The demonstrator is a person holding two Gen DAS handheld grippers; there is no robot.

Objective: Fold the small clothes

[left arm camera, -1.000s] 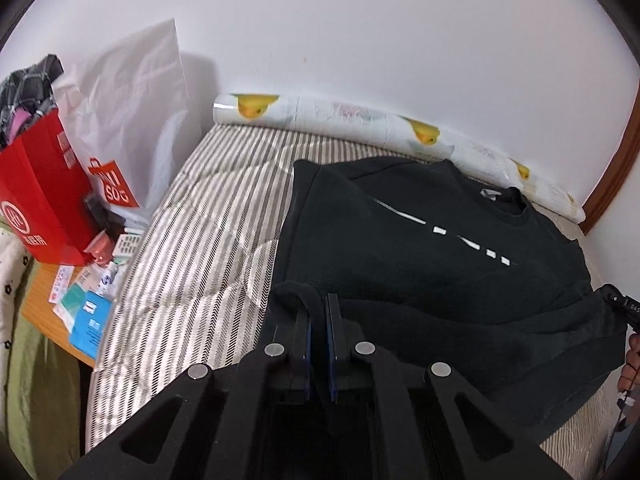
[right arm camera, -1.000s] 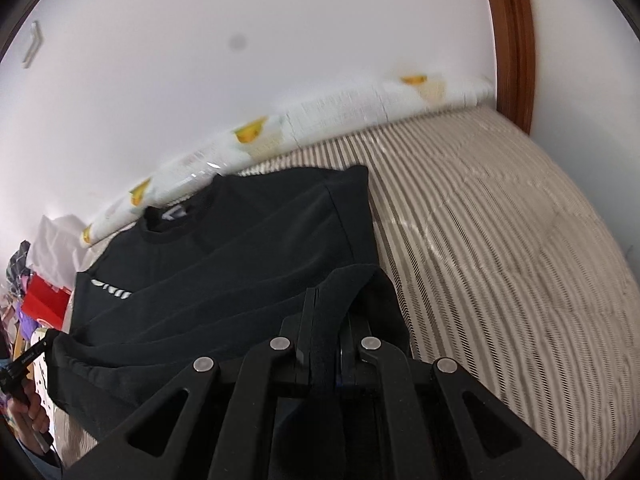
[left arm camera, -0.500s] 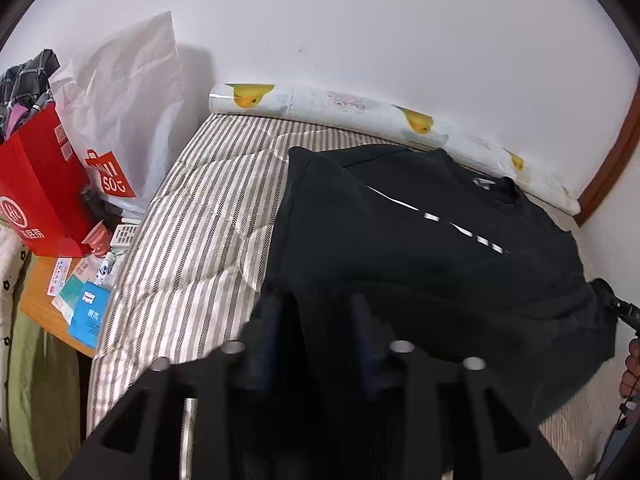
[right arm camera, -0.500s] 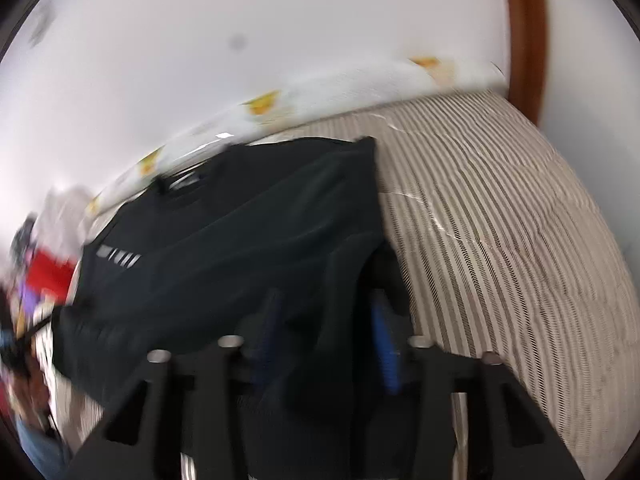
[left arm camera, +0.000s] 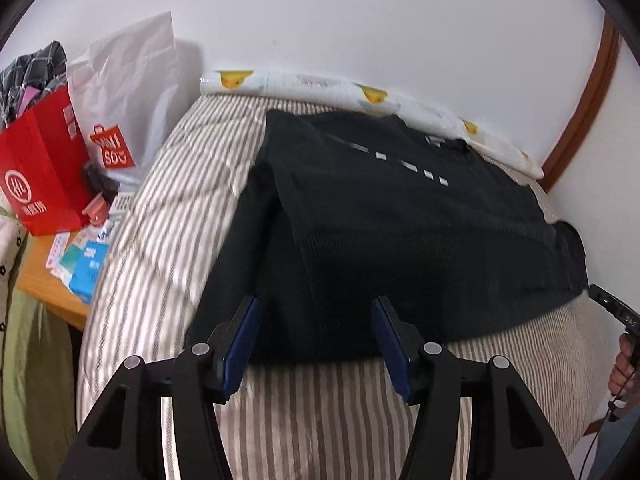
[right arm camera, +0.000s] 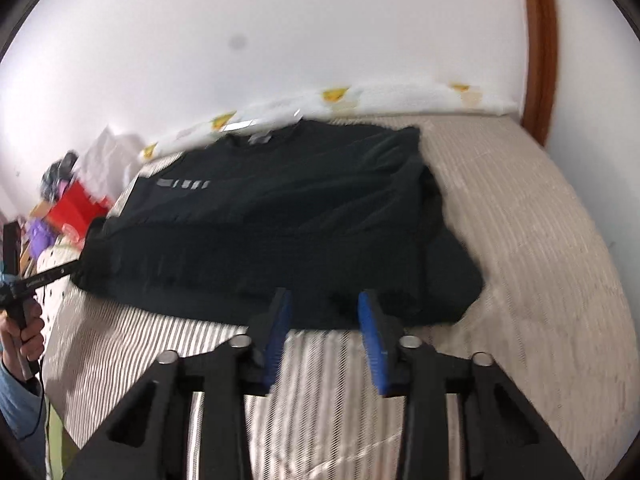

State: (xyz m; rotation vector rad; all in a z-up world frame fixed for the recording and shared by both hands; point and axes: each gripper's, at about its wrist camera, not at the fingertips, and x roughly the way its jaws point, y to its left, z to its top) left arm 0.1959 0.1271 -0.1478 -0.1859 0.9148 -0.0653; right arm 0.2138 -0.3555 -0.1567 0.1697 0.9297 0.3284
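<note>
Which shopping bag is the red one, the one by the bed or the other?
The red paper bag stands farther from the bed. The white plastic bag, with a small red logo, leans between it and the bed.

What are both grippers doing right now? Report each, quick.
Left gripper: open, fingers just spreading, holding nothing; black shirt lies beyond them.
Right gripper: open, fingers just narrowing, holding nothing.
</note>
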